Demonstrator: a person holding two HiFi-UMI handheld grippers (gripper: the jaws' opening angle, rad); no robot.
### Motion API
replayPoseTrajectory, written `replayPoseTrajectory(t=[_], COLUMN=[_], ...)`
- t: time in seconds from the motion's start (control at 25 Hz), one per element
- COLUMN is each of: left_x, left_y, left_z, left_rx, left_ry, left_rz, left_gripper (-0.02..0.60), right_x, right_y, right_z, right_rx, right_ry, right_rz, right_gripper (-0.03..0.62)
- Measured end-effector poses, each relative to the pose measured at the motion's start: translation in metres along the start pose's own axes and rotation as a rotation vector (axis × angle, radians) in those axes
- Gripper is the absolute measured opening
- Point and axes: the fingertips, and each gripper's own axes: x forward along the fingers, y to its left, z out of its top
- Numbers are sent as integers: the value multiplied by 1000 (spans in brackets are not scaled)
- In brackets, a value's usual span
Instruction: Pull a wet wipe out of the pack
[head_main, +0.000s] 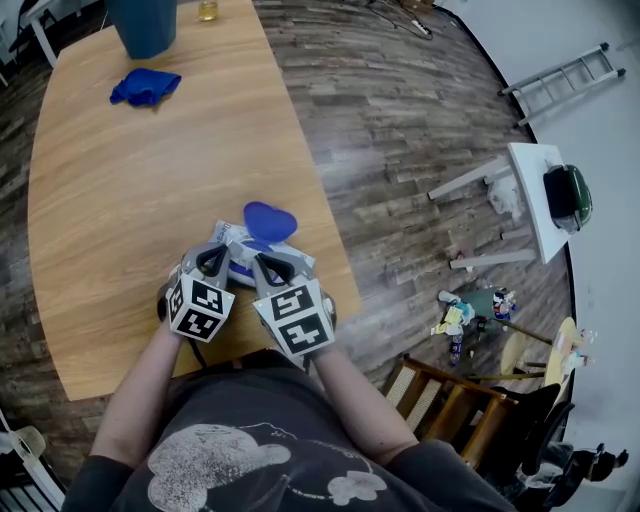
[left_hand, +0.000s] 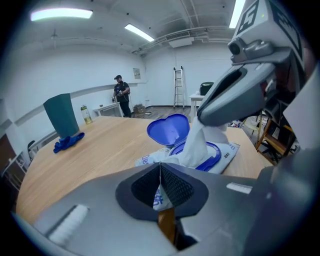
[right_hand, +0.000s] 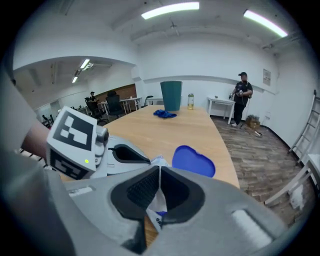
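- Your left gripper (left_hand: 160, 172) has its jaws closed down on the near edge of the pack (left_hand: 227, 152). Printed film is pinched between the pads.
- Your right gripper (right_hand: 159, 176) is also closed, with a thin fold of the wet wipe (left_hand: 200, 142) clamped between its pads.
- In the left gripper view, the wet wipe runs from the pack's opening up into the right gripper's jaws, at about 1 o'clock from your left tips. It stands as a white column and its lower end is inside the opening.
- In the head view, the pack lies flat on the table (head_main: 130, 200), near the edge closest to you. It is at 12 o'clock from both grippers, touching their tips.
- The two grippers sit side by side, left at 9 o'clock of right, close together.
- The blue lid (head_main: 269, 221) is flipped open on the pack's far side, at 12 o'clock from your right gripper.
- A blue cloth (head_main: 145, 86) lies well apart from the pack, at about 11 o'clock across the table.
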Motion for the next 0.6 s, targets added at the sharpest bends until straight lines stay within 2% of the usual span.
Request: replayPoseTrajectory(t=[0.16, 0.32, 0.44, 0.6], left_x=[1, -9, -32, -76], left_y=[1, 4, 12, 17], left_z=[-1, 2, 8, 15], left_rx=[-9, -19, -99, -243], left_ry=[-9, -37, -88, -191], left_rz=[15, 53, 121, 224], left_gripper=[34, 104, 124, 89], right_x=[-26, -41, -46, -53], right_y=[-11, -24, -31, -32], right_z=[11, 5, -3, -12], right_rx=[26, 62, 67, 68], right_ry=[-70, -111, -131, -155], right_rz=[-6, -9, -10, -21], right_gripper=[5, 5, 5, 5])
